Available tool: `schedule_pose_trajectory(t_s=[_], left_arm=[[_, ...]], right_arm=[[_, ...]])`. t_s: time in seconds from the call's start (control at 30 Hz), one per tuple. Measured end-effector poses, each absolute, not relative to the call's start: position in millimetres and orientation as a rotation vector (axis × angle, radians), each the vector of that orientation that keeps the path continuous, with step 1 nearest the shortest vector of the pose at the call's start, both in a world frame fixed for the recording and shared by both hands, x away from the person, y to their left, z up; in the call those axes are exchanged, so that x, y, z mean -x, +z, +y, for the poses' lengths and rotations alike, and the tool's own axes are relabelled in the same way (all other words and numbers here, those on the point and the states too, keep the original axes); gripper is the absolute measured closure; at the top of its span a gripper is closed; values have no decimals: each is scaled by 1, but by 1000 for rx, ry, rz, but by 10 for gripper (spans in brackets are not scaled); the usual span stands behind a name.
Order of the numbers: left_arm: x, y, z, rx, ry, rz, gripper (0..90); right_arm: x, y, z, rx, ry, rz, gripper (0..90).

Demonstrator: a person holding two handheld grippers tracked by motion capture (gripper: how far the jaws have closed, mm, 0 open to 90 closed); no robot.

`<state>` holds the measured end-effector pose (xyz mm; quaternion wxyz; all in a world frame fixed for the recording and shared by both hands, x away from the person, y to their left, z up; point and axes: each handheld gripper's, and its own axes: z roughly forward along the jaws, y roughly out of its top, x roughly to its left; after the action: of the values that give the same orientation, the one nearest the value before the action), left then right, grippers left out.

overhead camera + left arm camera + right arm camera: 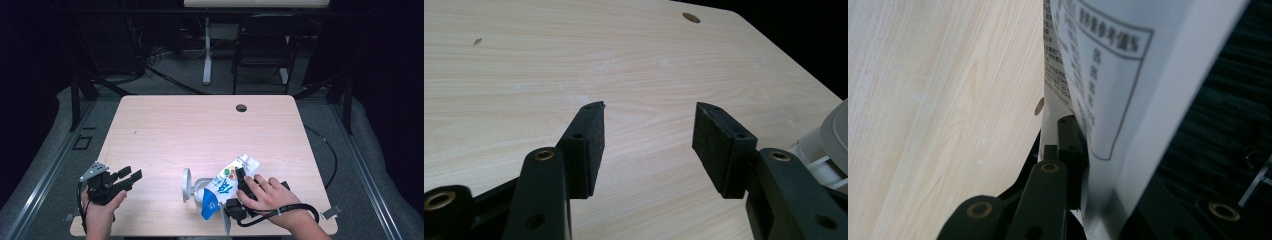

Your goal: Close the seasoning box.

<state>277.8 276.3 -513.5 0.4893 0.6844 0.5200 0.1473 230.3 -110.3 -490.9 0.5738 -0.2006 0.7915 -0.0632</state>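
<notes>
Carton (228,186) clamped in right gripper (241,186), lower centre of the high view, tilted with long axis running from upper right down to lower left. Lower blue end tipped over the open round container (199,191), hinged lid (186,184) raised at its left. Right jaws closed flat on the carton's printed side panel (1108,75), as seen in the right gripper view; grip near the carton's middle. Left gripper (120,181) at lower left of the high view, well apart from the carton, jaws spread wide with nothing between the pads (589,145), aimed across bare table (200,130). Right hand (270,192) clearly nearer. Judged next move: further tilt about the lower left end, mouth held above the container; left gripper free to steady the container from its left side.
</notes>
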Motion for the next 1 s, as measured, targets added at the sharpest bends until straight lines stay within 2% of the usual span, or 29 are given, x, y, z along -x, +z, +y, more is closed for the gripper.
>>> schedule_pose_trajectory(t_s=[1.0], left_arm=[[-277,-516,281,-1662,358,1284,474]], right_arm=[[-231,-492,-111,407,-77,1894,878]])
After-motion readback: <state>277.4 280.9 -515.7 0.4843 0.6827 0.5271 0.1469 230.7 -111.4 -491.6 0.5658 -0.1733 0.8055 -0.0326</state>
